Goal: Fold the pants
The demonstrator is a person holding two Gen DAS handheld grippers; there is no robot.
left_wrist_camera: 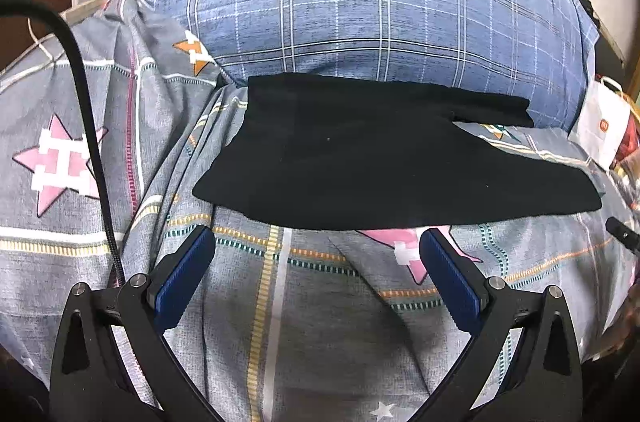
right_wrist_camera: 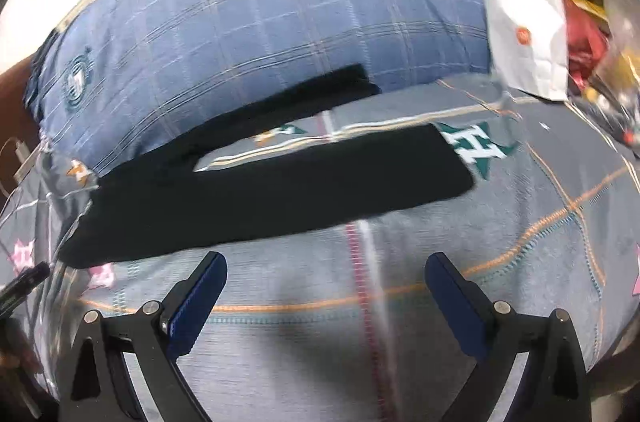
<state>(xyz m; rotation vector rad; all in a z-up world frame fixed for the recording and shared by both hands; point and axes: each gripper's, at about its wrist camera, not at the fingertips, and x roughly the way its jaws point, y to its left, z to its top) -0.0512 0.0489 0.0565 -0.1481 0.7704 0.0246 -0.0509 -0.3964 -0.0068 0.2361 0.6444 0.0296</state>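
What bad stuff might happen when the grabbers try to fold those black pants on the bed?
Both grippers, left and right, are open and empty. Closing at the black pants edge might pinch the patterned bedsheet too. One leg lies against the blue pillow, so it may drag there. The black cable could snag.

Bare bed sheet (left_wrist_camera: 304, 302) lies open between the left gripper (left_wrist_camera: 318, 242) and the black pants (left_wrist_camera: 360, 162) at 12 o'clock. Blue plaid pillow (left_wrist_camera: 360, 2) blocks beyond them. Black cable (left_wrist_camera: 92, 142) crosses at 10 o'clock; white paper bag (right_wrist_camera: 528, 38) stands at 1 o'clock.
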